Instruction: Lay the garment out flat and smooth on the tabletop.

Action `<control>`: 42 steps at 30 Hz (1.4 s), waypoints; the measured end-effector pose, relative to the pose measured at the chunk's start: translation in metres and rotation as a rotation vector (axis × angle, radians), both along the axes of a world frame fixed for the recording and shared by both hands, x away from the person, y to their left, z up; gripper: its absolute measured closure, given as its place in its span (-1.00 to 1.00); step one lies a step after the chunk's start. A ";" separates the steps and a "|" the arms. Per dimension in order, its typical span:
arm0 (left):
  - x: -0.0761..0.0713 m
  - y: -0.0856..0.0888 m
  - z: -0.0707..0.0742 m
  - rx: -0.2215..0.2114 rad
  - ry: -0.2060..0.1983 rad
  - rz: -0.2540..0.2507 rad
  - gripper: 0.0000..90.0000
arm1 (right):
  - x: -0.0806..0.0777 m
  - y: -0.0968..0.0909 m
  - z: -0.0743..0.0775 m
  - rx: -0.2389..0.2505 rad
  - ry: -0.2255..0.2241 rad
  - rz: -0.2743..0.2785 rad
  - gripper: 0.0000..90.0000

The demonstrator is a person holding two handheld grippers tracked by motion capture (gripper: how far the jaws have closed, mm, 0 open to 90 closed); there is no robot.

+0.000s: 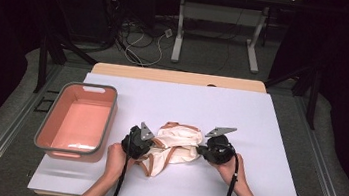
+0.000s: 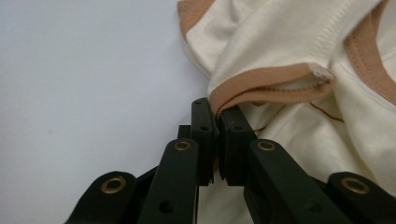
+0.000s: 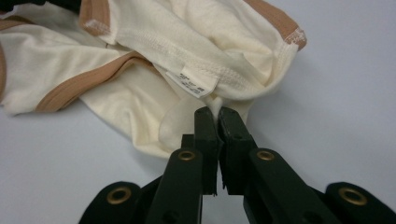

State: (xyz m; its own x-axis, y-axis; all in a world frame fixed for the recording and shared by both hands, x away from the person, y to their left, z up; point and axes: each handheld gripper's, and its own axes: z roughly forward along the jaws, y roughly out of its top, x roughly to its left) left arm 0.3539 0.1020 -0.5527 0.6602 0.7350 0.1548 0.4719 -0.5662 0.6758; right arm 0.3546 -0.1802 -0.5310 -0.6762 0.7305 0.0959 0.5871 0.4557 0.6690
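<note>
A crumpled cream garment with tan trim (image 1: 174, 148) lies on the white table (image 1: 240, 116), between my two grippers. My left gripper (image 1: 148, 148) is at the garment's left side, and in the left gripper view its jaws (image 2: 217, 112) are shut on a fold of the tan-edged hem (image 2: 275, 79). My right gripper (image 1: 201, 150) is at the garment's right side. In the right gripper view its jaws (image 3: 215, 114) are shut on a pinch of cream cloth just below a small white label (image 3: 191, 84).
An empty salmon-pink tub with a grey rim (image 1: 79, 119) stands at the table's left. A table's legs (image 1: 178, 33) and loose cables (image 1: 139, 38) are on the floor beyond the far edge.
</note>
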 end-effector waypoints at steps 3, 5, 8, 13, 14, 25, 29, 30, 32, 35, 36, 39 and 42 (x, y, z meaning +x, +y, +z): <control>0.000 0.001 0.001 -0.005 -0.015 0.013 0.90 | -0.005 -0.001 0.002 -0.002 0.015 0.018 0.94; 0.000 0.001 0.001 -0.006 -0.022 0.018 0.90 | -0.009 -0.002 0.004 -0.019 0.037 0.029 0.94; 0.002 0.000 -0.002 -0.010 -0.011 0.018 0.87 | -0.017 0.003 0.003 -0.036 0.060 0.074 0.93; 0.003 0.001 -0.002 -0.022 -0.003 0.024 0.68 | -0.018 0.006 0.006 -0.055 0.011 0.090 0.53; 0.002 0.002 -0.001 -0.015 -0.008 0.023 0.63 | -0.018 0.005 0.007 -0.056 -0.006 0.086 0.49; -0.011 0.015 0.022 -0.066 -0.029 0.012 -0.13 | -0.014 0.005 0.016 -0.035 -0.133 0.089 0.02; -0.019 0.014 0.026 -0.096 -0.017 -0.009 -0.25 | -0.010 0.010 0.016 -0.046 -0.162 0.113 0.06; -0.021 0.013 0.027 -0.101 -0.011 -0.018 -0.26 | -0.009 0.011 0.015 -0.049 -0.166 0.118 0.07; -0.025 0.011 0.028 -0.102 0.001 -0.038 -0.30 | -0.008 0.014 0.013 -0.056 -0.163 0.127 0.07; -0.031 0.004 0.030 -0.096 0.013 -0.074 -0.37 | -0.005 0.017 0.010 -0.064 -0.162 0.124 0.11; -0.034 0.001 0.030 -0.096 0.018 -0.094 -0.39 | -0.004 0.017 0.009 -0.065 -0.167 0.119 0.16; -0.042 -0.007 0.030 -0.088 0.044 -0.126 -0.43 | -0.002 0.016 0.007 -0.063 -0.164 0.110 0.35; -0.052 -0.018 0.027 -0.060 0.073 -0.170 -0.40 | 0.000 0.014 0.006 -0.051 -0.171 0.101 0.52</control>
State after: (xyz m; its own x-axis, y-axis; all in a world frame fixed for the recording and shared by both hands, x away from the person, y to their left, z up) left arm 0.3015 0.0841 -0.5261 0.7836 0.6183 0.0612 0.4220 -0.6019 0.6779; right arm 0.3544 -0.1659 -0.5254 -0.7497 0.6589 -0.0614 0.4167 0.5421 0.7297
